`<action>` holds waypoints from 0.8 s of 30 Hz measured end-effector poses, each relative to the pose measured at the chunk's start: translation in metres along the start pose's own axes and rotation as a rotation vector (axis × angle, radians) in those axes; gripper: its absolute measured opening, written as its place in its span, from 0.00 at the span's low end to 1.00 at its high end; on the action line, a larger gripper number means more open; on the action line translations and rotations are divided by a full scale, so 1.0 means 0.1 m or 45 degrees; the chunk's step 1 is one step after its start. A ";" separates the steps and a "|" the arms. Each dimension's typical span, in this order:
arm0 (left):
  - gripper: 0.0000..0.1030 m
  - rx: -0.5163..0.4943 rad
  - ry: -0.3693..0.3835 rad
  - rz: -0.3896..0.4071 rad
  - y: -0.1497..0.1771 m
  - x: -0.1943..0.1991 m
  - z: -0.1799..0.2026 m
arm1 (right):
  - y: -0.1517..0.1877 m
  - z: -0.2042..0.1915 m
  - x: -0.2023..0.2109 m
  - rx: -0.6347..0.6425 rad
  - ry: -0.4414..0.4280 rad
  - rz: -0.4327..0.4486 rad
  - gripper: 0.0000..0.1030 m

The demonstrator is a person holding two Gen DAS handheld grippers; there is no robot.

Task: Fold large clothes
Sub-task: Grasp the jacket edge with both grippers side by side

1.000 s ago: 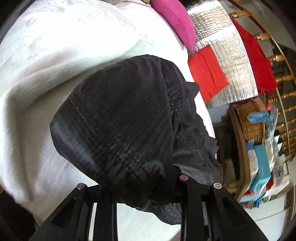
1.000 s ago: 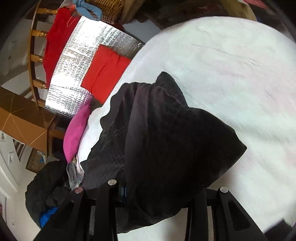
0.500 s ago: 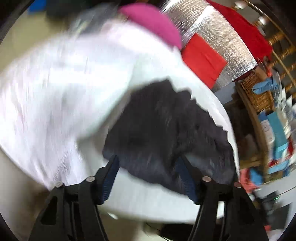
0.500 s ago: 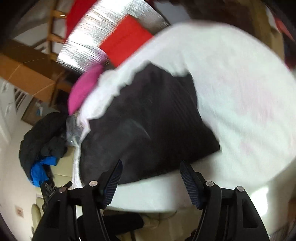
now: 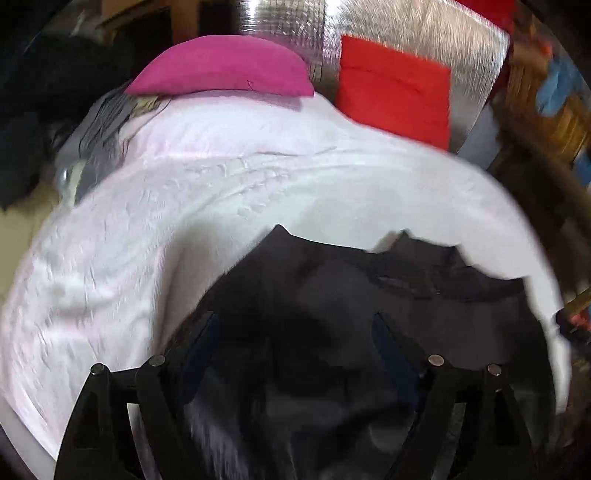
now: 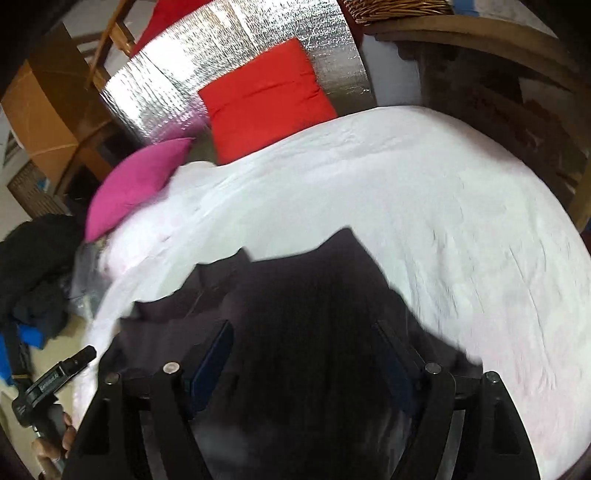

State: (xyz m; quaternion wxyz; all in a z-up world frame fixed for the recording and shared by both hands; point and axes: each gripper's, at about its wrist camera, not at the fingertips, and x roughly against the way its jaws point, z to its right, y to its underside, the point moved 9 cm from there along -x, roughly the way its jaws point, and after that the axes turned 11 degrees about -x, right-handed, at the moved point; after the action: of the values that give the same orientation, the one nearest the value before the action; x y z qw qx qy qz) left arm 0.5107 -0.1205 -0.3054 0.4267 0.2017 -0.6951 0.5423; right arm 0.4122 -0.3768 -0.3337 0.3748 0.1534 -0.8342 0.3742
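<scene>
A large black garment [image 5: 369, 291] lies bunched and partly folded on the white bed [image 5: 184, 206], close to its near edge. My left gripper [image 5: 295, 336] hovers above the cloth; its jaws are opening and the blue pads [image 5: 201, 343] stand wide, pressing on nothing. In the right wrist view the same black garment [image 6: 303, 291] spreads under my right gripper [image 6: 306, 347], whose jaws are also opening, with only loose cloth below them. The left gripper's body [image 6: 51, 384] shows at the lower left, held in a hand [image 6: 66, 432].
A pink pillow [image 5: 221, 66] and a red cushion [image 5: 391, 96] lean at the head of the bed against a silver foil panel [image 6: 229, 66]. Dark clothes [image 6: 33, 266] are heaped on the floor at the left. A wicker basket [image 6: 399, 7] sits on a wooden shelf.
A second ago both grippers were shut on the raised black garment. They have let go, opened wide and pulled back and up, and the garment now rests on the bed.
</scene>
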 end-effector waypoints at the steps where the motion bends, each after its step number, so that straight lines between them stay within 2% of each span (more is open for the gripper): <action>1: 0.82 -0.033 -0.026 -0.014 0.03 -0.08 -0.02 | -0.01 0.06 -0.05 0.028 0.025 0.005 0.77; 2: 0.81 -0.055 -0.042 -0.030 0.03 -0.18 -0.01 | -0.05 0.07 -0.15 0.066 0.058 0.006 0.77; 3: 0.74 -0.069 -0.037 -0.052 0.03 -0.28 0.02 | -0.06 0.12 -0.19 0.092 0.075 0.001 0.77; 4: 0.60 -0.075 -0.012 -0.074 0.08 -0.31 0.02 | -0.05 0.14 -0.26 0.113 0.090 -0.008 0.77; 5: 0.52 -0.079 0.018 -0.098 0.09 -0.38 0.05 | -0.05 0.15 -0.34 0.134 0.110 -0.019 0.77; 6: 0.40 -0.084 0.051 -0.119 0.09 -0.46 0.08 | -0.05 0.15 -0.42 0.153 0.127 -0.022 0.77; 8: 0.31 -0.115 0.043 -0.127 0.09 -0.53 0.13 | -0.01 0.10 -0.57 0.221 0.142 -0.065 0.77; 9: 0.22 -0.134 0.039 -0.124 0.09 -0.55 0.15 | 0.02 0.11 -0.58 0.255 0.145 -0.073 0.70; 10: 0.15 -0.149 0.041 -0.124 0.09 -0.58 0.18 | 0.06 0.10 -0.61 0.279 0.141 -0.092 0.46; 11: 0.13 -0.151 0.046 -0.125 0.09 -0.60 0.19 | 0.10 0.10 -0.67 0.282 0.129 -0.124 0.32; 15: 0.08 -0.087 0.083 -0.106 0.05 -0.57 0.13 | 0.09 0.03 -0.63 0.321 0.151 -0.093 0.12; 20: 0.08 -0.013 0.089 0.003 -0.13 -0.38 0.04 | -0.06 0.04 -0.51 0.252 0.079 -0.026 0.08; 24: 0.08 0.049 0.120 0.031 -0.19 -0.32 0.02 | -0.18 0.06 -0.52 0.172 0.021 -0.003 0.08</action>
State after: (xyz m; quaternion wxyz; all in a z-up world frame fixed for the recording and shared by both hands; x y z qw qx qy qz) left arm 0.5417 -0.1345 -0.3205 0.4481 0.1757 -0.6661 0.5697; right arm 0.4536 -0.3946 -0.3660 0.3710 0.1762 -0.8038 0.4304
